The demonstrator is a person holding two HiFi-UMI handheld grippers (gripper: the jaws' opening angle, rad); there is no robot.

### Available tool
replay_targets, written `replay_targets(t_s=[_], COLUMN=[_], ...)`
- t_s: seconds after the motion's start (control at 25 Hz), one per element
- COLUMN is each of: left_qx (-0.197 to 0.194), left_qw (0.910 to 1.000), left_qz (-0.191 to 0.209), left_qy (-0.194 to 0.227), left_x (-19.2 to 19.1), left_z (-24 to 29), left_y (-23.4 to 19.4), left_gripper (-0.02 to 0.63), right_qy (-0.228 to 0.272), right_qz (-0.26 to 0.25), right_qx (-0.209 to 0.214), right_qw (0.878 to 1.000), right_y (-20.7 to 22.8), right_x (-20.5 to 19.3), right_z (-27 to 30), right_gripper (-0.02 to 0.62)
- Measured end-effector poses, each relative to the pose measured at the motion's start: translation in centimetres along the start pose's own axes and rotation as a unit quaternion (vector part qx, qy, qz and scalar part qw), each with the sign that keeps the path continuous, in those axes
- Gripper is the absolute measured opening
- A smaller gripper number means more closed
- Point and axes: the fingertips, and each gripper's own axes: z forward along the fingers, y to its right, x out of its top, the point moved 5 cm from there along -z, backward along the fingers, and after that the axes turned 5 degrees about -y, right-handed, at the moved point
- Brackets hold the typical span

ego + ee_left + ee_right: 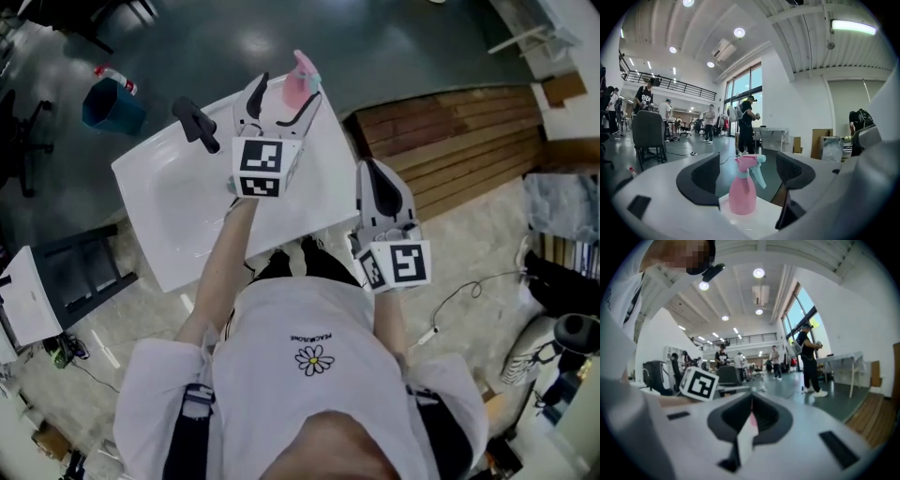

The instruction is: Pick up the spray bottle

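Head view, spray bottle [300, 82], left gripper [281, 105] spread

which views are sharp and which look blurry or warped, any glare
Left gripper view: spray bottle sharp, strong fisheye, ceiling light glaring. Right gripper view: soft all over, shut right tool smeared. Head view: crisp, edges bowed, sheen on the dark floor.

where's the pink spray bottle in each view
Head view: spray bottle top centre, at the far edge of the white sink.
Left gripper view: spray bottle low centre, between the open jaws.
Right gripper view: only a pink sliver past the shut jaws; cannot tell.
Shared landmark: the white sink under it.
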Motion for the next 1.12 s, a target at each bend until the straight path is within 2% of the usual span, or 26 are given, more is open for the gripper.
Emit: replay_targets(t_s=[0.4,0.56,0.72,1.12], left_qx=[-0.017,-0.001,0.0,0.022], left_qw=[0.9983,0.9976,0.9975,0.9948], left_qz=[-0.011,-0.004,-0.007,0.004], left_qy=[-0.055,-0.069,-0.071,-0.099], left_x=[-5.5,-7.3,-8.0,-10.2], left_z=[5.6,7.1,8.3,10.0], left_y=[0.4,-0.1,0.2,-0.5], left_gripper=[0.4,0.405,0.42,0.42], right_qy=[-0.055,-0.07,-0.087,-0.101], right_qz=[0.015,0.018,-0.011,0.007], right_qx=[-0.021,-0.028,-0.034,-0.031], right_qw=[0.998,0.997,0.996,0.994], right_y=[2.1,2.6,2.8,3.3], right_x=[-3.5,-4.8,-5.8,-7.5], right_z=[0.0,0.0,0.1,0.2], right_gripper=[0.029,0.029,0.029,0.029])
